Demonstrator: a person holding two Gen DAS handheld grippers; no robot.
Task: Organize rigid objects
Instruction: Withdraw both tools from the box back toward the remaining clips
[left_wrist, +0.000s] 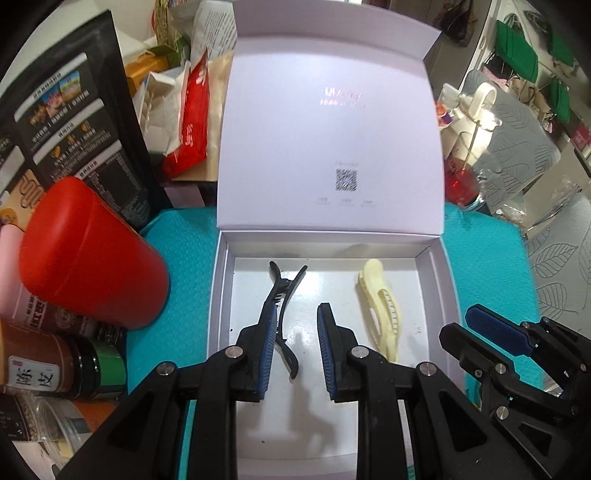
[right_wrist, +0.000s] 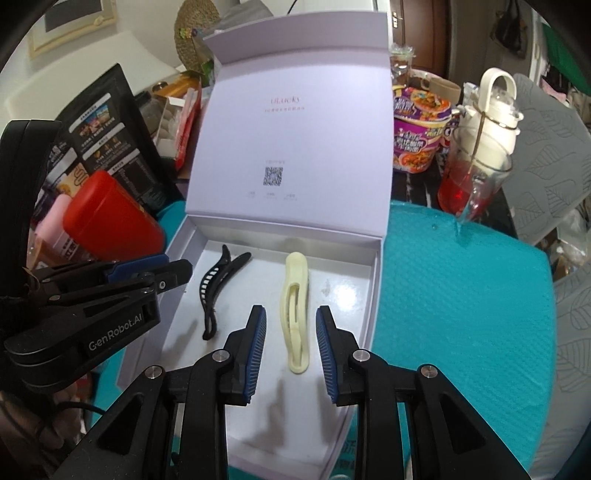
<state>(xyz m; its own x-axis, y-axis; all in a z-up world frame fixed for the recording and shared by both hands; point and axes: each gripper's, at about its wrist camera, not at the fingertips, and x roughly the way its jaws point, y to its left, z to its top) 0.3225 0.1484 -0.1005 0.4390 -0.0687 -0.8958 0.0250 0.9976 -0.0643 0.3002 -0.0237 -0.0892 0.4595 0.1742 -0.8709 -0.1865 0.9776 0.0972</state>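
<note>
Open white box (left_wrist: 221, 295) on the teal worktop (right_wrist: 461, 295), holding a black hair clip (left_wrist: 282, 314) and a cream hair clip (right_wrist: 295, 314) side by side. Left gripper (left_wrist: 297, 350) and right gripper (right_wrist: 290, 350) hover over the box, fingers spread, each straddling one clip without pinching it.

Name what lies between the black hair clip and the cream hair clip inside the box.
Only bare white box floor lies between the black hair clip and the cream hair clip, clearest in the right wrist view.

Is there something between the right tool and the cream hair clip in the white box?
Nothing visible. The right tool is open, with the cream hair clip lying flat on the floor of the white box between its fingers. The black hair clip lies apart, to the left.
</note>
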